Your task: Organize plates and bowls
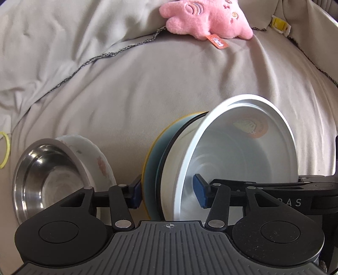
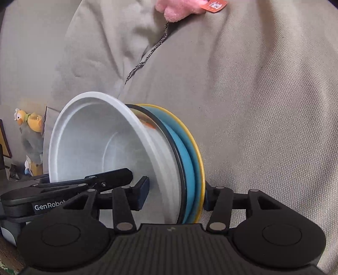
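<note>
Between both grippers, a nested stack stands on edge above the beige sheet: white bowl, blue plate, yellow plate

The left gripper and right gripper each clamp the stack's lower rim, one pad inside the bowl, one behind the plates. Left of it, a steel bowl nests in a floral bowl; a pink plush lies well beyond
</note>
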The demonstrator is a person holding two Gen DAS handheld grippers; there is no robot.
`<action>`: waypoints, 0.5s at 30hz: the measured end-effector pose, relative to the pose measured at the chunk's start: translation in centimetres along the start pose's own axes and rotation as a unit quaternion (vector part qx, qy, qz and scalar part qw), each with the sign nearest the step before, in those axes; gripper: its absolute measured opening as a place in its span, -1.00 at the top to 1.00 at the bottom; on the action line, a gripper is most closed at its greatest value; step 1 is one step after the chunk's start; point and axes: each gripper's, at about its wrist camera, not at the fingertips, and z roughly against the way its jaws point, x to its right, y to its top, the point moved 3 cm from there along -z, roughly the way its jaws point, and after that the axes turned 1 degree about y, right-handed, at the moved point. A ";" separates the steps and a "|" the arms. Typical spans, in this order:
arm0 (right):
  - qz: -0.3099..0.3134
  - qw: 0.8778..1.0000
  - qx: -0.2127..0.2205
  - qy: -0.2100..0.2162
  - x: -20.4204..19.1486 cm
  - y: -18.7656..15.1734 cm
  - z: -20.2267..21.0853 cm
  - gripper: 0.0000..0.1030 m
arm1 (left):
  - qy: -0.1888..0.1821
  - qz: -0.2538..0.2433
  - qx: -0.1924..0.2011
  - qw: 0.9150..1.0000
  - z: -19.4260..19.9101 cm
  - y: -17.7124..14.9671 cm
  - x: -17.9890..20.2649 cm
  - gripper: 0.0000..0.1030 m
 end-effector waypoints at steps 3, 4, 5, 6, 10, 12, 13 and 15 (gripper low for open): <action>0.028 1.000 0.008 -0.008 -0.5 -0.1 0.1 0.02 | -0.007 -0.002 0.000 1.000 0.0 -0.5 -0.5 -0.04; 0.026 1.000 0.009 -0.011 -0.6 -0.1 0.1 0.02 | -0.010 0.000 0.000 1.000 0.0 -0.6 -0.6 -0.04; 0.022 1.000 0.012 -0.014 -0.8 -0.2 0.1 0.02 | -0.011 0.001 0.001 1.000 0.0 -0.6 -0.7 -0.04; 0.011 1.000 0.015 -0.016 -0.7 -0.3 0.2 0.02 | -0.013 0.000 0.003 1.000 0.0 -0.7 -0.7 -0.04; -0.022 0.999 0.015 -0.022 -0.4 -1.4 0.4 0.02 | -0.006 -0.012 0.011 1.000 0.1 -0.5 -0.4 0.00; -0.029 0.999 0.014 -0.017 -0.3 -1.6 0.3 0.06 | -0.002 -0.016 0.011 1.000 0.1 -0.4 -0.4 -0.01; -0.035 0.999 0.010 -0.008 -0.1 -1.6 0.1 0.08 | 0.001 -0.016 0.009 1.000 -0.1 -0.4 -0.4 -0.04; -0.050 0.999 -0.001 0.011 0.5 -1.2 -0.5 0.09 | 0.002 -0.014 0.006 1.000 -0.3 -0.2 -0.6 -0.05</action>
